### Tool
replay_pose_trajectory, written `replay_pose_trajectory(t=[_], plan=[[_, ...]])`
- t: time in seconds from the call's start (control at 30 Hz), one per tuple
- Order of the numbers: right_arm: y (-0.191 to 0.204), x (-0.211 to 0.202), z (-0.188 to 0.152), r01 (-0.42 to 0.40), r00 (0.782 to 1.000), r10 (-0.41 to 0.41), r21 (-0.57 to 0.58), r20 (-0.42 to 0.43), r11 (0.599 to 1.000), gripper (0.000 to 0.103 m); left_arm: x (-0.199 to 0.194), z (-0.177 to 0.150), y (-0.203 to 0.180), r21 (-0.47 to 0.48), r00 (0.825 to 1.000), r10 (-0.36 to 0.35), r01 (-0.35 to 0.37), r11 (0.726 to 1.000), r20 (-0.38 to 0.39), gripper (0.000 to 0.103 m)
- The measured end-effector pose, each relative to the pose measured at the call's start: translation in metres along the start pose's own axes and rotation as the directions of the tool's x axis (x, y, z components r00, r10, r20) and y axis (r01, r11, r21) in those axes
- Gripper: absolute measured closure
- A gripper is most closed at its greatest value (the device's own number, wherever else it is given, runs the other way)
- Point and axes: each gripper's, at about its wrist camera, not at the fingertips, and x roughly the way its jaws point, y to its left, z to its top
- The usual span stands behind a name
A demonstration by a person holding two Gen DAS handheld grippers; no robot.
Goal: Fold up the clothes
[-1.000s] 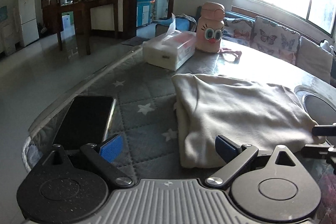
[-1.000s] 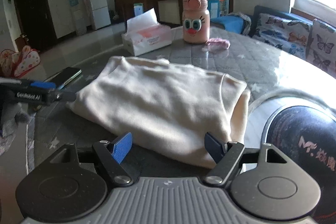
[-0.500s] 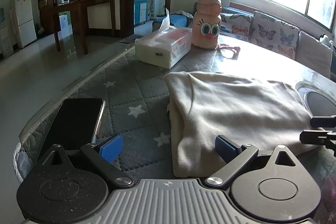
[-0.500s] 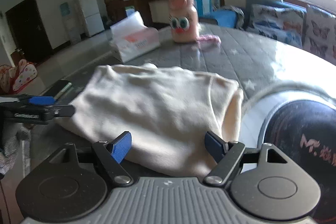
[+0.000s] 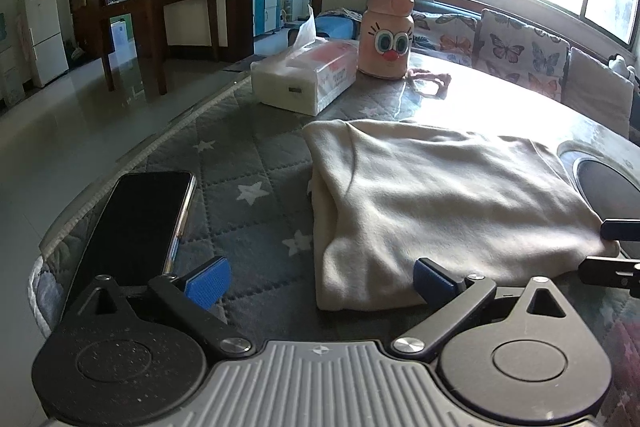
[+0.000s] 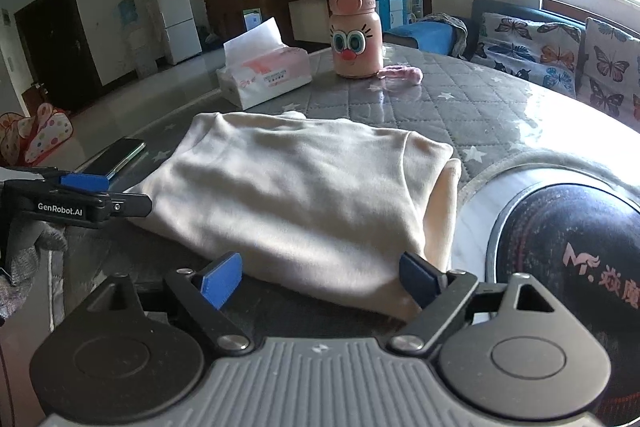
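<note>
A cream garment [image 5: 440, 199] lies folded into a flat rectangle on the grey star-quilted table [image 5: 248, 163]; it also shows in the right wrist view [image 6: 304, 191]. My left gripper [image 5: 322, 281] is open and empty, just short of the garment's near left corner. My right gripper [image 6: 320, 277] is open and empty at the garment's near edge, by its right corner. The left gripper shows at the left edge of the right wrist view [image 6: 86, 201]; the right gripper's fingers [image 5: 620, 231] show at the right edge of the left wrist view.
A black phone [image 5: 140, 223] lies near the table's left edge. A tissue box [image 5: 304, 75], a pink cartoon bottle [image 5: 388, 31] and a pink strap [image 5: 432, 79] stand at the back. A round black pad [image 6: 568, 259] lies right of the garment. A sofa [image 5: 520, 55] stands behind.
Both grippers have drawn back and shifted slightly, so the garment sits a little farther ahead. The garment itself has not moved and both grippers stay open.
</note>
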Motion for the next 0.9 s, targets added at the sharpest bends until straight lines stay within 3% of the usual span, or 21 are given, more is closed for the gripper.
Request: replay_pose_trajectory(t=[0.33,0.9], plan=[[0.011,-0.007,-0.012,0.011,1.0,-0.012,-0.022,-0.007,1.0,0.003,-0.007,-0.007,-0.009,0.008,1.0,-0.003,0.003,1.0,-0.01,0.0],[0.021,-0.015,-0.025,0.013,1.0,-0.013,-0.032,-0.007,0.999,0.0,-0.018,-0.016,-0.022,0.034,1.0,0.002,-0.001,0.999,-0.015,0.0]])
